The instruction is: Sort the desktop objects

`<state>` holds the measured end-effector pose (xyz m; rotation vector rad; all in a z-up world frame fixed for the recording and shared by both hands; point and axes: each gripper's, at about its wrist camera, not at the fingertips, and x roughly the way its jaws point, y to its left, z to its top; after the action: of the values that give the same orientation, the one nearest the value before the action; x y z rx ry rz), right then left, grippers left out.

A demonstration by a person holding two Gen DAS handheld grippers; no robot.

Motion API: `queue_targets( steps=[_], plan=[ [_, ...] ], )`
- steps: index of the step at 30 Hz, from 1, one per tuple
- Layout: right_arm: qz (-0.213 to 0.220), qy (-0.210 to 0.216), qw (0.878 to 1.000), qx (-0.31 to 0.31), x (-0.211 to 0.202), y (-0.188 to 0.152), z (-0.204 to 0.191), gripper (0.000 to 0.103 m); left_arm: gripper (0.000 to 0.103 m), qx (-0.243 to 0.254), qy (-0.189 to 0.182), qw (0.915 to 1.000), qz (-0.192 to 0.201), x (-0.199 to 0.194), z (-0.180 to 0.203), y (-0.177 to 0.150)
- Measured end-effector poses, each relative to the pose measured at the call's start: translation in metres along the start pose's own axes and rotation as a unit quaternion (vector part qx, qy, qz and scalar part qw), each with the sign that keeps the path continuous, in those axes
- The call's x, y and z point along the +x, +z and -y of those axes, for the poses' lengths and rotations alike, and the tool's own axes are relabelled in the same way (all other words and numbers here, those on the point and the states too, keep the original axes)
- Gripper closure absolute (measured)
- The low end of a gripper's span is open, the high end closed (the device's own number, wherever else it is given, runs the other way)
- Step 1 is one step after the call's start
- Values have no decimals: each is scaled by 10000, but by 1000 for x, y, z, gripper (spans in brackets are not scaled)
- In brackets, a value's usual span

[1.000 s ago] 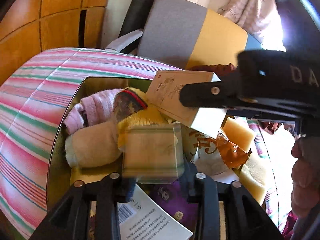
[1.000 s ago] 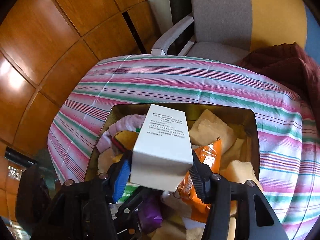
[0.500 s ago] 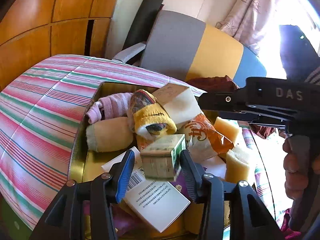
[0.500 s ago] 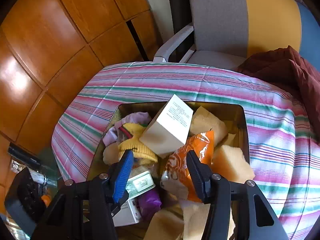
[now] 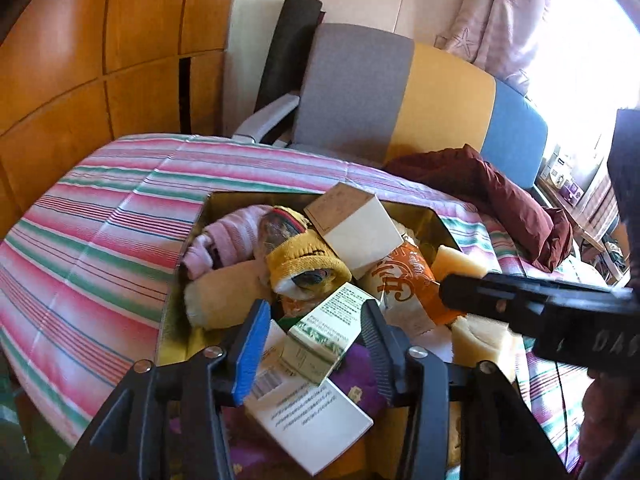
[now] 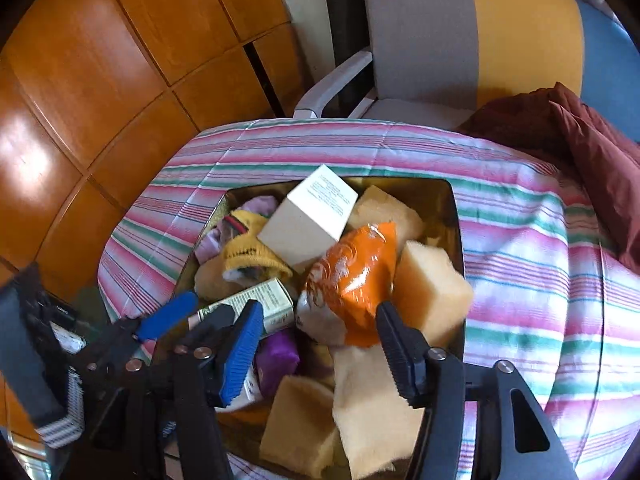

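Both hand-held grippers, left [image 5: 312, 336] and right [image 6: 316, 344], spread above the bin [image 6: 454, 216].

Left gripper [image 5: 312, 334] in black plastic, one blue ribbed pad [image 5: 252, 344] opposite a black ribbed one, silver screws along the linkages, right gripper [image 6: 316, 344] built alike, white "DAS" lettering on its body, bare hand [image 5: 600, 412] gripping its handle

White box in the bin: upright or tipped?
Tipped. The white box lies slanted, leaning on the yellow knit sock and orange snack bag, printed face angled upward, released.
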<state>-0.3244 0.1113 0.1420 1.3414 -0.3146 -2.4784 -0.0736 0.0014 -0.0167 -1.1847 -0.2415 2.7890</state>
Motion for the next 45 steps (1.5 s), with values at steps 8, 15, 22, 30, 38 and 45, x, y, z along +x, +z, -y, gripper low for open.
queue_targets(
  steps=[8, 15, 22, 30, 38, 45],
  plan=[
    [145, -251, 9995, -119, -17, -29, -2, 36, 51, 58, 233, 9996, 174, -35, -1, -8],
    [502, -732, 9953, -395, -38, -55, -11, 27, 25, 130, 467, 9980, 409, -65, 4, -16],
    [705, -1189, 9888, -565, -46, -74, -17, 22, 21, 122, 833, 9947, 582, -85, 11, -20],
    [867, -1375, 9857, -451, -55, -84, -11, 14, 21, 3, 1111, 9910, 751, -96, 14, -23],
    [922, -1350, 9847, -603, -55, -86, -19, 12, 22, 98, 1353, 9864, 924, -101, 26, -22],
    [921, -1376, 9840, -653, -52, -87, -20, 12, 33, 143, 1264, 9888, 779, -92, 26, -25]
  ],
)
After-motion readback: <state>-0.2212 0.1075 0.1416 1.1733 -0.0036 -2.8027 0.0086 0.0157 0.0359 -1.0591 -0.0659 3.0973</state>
